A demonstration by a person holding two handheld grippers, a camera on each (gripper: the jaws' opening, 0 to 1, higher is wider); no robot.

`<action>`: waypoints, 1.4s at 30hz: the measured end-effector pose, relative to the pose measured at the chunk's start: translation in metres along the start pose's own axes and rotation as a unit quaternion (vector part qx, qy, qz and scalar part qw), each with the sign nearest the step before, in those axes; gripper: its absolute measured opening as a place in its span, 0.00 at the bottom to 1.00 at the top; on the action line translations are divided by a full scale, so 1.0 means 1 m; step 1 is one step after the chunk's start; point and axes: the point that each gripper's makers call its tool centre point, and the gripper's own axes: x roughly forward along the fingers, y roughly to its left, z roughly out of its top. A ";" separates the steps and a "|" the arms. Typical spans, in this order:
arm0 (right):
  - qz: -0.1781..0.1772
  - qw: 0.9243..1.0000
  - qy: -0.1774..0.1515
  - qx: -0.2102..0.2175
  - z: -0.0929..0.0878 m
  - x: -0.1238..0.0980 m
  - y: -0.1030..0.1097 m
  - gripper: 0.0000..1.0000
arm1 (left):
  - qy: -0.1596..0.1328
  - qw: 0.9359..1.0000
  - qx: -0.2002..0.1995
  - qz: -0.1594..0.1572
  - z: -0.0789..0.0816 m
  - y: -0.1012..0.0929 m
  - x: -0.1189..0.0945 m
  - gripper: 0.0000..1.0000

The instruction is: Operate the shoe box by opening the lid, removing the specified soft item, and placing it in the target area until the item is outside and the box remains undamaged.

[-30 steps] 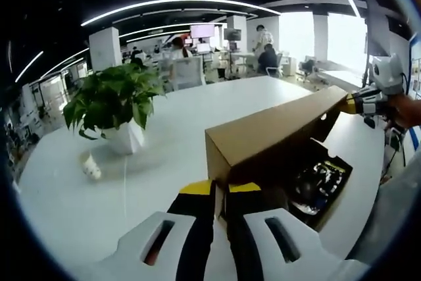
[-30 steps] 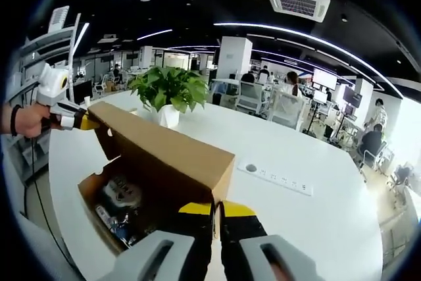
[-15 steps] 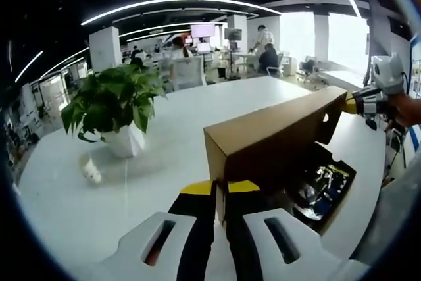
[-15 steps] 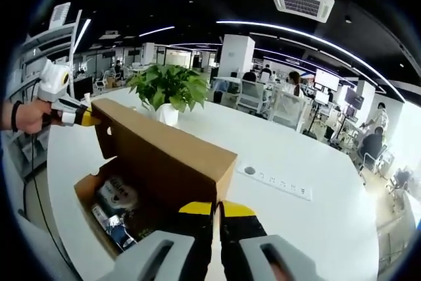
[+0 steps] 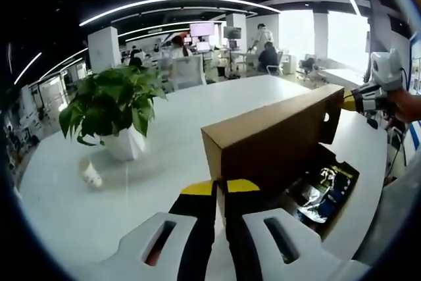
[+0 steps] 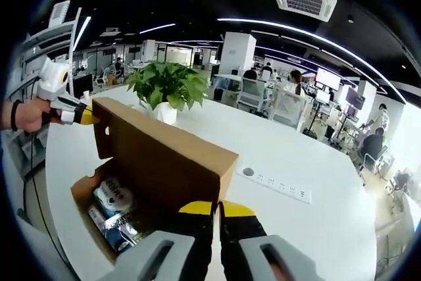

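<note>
The brown cardboard shoe box lid (image 5: 276, 137) stands raised on edge over the open box (image 5: 342, 195). My left gripper (image 5: 219, 189) is shut on the lid's near corner, and my right gripper (image 5: 357, 101) holds the far corner. In the right gripper view my right gripper (image 6: 217, 207) is shut on its corner of the lid (image 6: 158, 156), with my left gripper (image 6: 84, 117) at the other end in a person's hand. Inside the box lies a soft dark packaged item (image 5: 320, 189) with blue and white print (image 6: 112, 218).
A potted green plant (image 5: 112, 106) (image 6: 168, 87) stands on the white table (image 5: 164, 123) beyond the box. A small cup (image 5: 91, 173) lies beside it. A power strip (image 6: 275, 185) is set in the tabletop. Chairs, desks and people fill the office behind.
The lid has swung up and back a little with both grippers on it, so more of the box's inside and the packaged item shows.
</note>
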 end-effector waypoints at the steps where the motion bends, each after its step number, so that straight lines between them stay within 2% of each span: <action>1: 0.001 1.000 0.001 0.001 0.000 0.001 0.000 0.00 | 0.000 1.000 0.001 0.000 0.000 0.000 0.001 0.02; 6: 0.003 1.000 0.007 0.001 0.002 0.003 -0.001 0.00 | 0.000 1.000 0.010 -0.002 0.002 0.002 0.004 0.01; 42: 0.017 0.999 0.034 -0.010 0.012 0.029 -0.015 0.00 | 0.010 1.000 0.000 -0.008 0.011 0.016 0.029 0.01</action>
